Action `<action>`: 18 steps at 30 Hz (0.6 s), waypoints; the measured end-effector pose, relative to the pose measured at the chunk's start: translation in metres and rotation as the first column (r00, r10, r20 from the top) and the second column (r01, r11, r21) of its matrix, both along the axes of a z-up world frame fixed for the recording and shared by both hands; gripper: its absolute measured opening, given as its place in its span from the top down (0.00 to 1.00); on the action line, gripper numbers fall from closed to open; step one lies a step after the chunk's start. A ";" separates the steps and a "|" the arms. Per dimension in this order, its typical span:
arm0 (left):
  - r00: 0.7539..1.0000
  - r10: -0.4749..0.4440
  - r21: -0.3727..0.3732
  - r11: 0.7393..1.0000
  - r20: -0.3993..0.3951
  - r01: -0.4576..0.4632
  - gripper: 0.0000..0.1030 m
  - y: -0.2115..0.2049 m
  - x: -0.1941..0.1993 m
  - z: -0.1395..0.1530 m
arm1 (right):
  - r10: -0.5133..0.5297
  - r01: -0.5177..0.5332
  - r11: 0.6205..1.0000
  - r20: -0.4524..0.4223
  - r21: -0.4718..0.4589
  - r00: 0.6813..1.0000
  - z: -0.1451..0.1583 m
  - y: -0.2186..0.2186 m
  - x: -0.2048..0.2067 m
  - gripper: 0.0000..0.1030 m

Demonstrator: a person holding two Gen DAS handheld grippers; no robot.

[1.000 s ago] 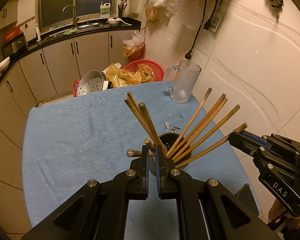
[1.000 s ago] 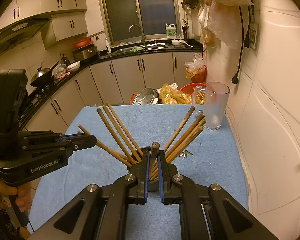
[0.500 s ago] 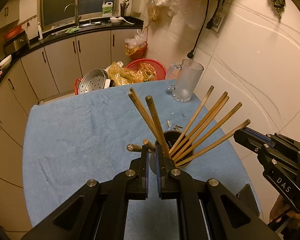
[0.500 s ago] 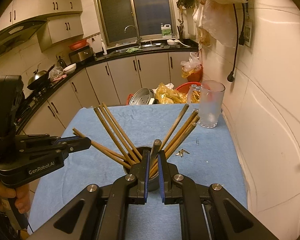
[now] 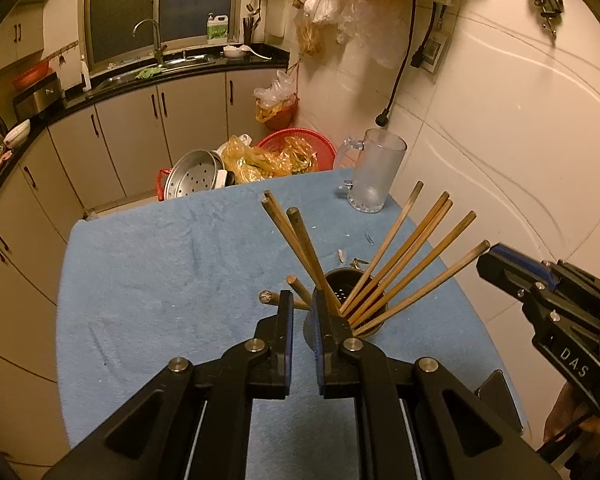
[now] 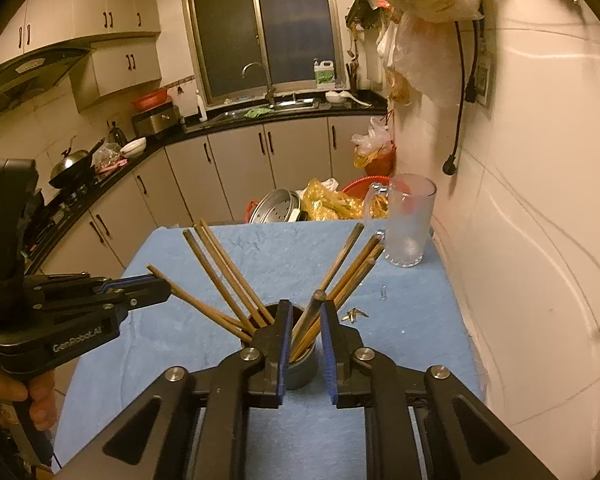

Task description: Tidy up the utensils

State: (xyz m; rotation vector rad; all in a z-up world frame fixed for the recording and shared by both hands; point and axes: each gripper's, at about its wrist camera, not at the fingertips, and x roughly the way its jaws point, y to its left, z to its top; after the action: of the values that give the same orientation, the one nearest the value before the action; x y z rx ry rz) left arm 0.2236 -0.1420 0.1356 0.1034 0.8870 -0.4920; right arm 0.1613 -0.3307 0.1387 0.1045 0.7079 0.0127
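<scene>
Both black two-finger tongs, left (image 5: pixel 302 300) and right (image 6: pixel 305 310), hang empty and parted at the dark metal cup (image 6: pixel 300 368) of fanned wooden chopsticks (image 6: pixel 224 276); placing seems finished, next withdraw without snagging.

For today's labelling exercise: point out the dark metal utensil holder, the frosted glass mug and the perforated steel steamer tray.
Dark metal utensil holder (image 6: pixel 300 372): right wrist view, outer wall.
Frosted glass mug (image 5: pixel 374 176): left wrist view, body.
Perforated steel steamer tray (image 5: pixel 194 178): left wrist view, holed base.

Left claw (image 5: pixel 301 300) and right claw (image 6: pixel 305 309) both hang slightly parted, fingers pointing forward and down
</scene>
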 end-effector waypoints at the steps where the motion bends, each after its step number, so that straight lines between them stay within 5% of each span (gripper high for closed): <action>1: 1.000 -0.001 -0.001 1.000 0.006 0.001 0.81 0.001 -0.002 0.002 | -0.006 0.006 1.000 0.009 -0.003 1.000 0.002 -0.001 -0.003 0.76; 4: 0.999 0.007 -0.007 1.000 0.041 -0.007 0.55 0.009 -0.012 0.012 | -0.021 0.021 1.000 0.035 -0.009 0.999 0.009 -0.003 -0.009 0.69; 6: 0.998 0.013 -0.007 1.000 0.054 -0.012 0.49 0.013 -0.018 0.018 | -0.032 0.033 0.999 0.057 -0.007 0.998 0.014 -0.005 -0.015 0.66; 10: 0.997 0.043 -0.020 0.999 0.059 -0.041 0.27 0.025 -0.029 0.028 | -0.037 0.037 0.999 0.093 0.004 0.995 0.024 -0.003 -0.028 0.36; 18: 0.990 0.115 0.014 0.993 0.088 -0.116 0.10 0.048 -0.053 0.023 | -0.011 0.014 0.999 0.095 -0.030 0.995 0.018 0.013 -0.060 0.18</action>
State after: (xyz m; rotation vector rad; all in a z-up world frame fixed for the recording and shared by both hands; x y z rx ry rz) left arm 0.1710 -0.0937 0.1588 0.0899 0.8076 -0.3682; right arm 0.1016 -0.3177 0.1572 0.0784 0.6123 -0.0051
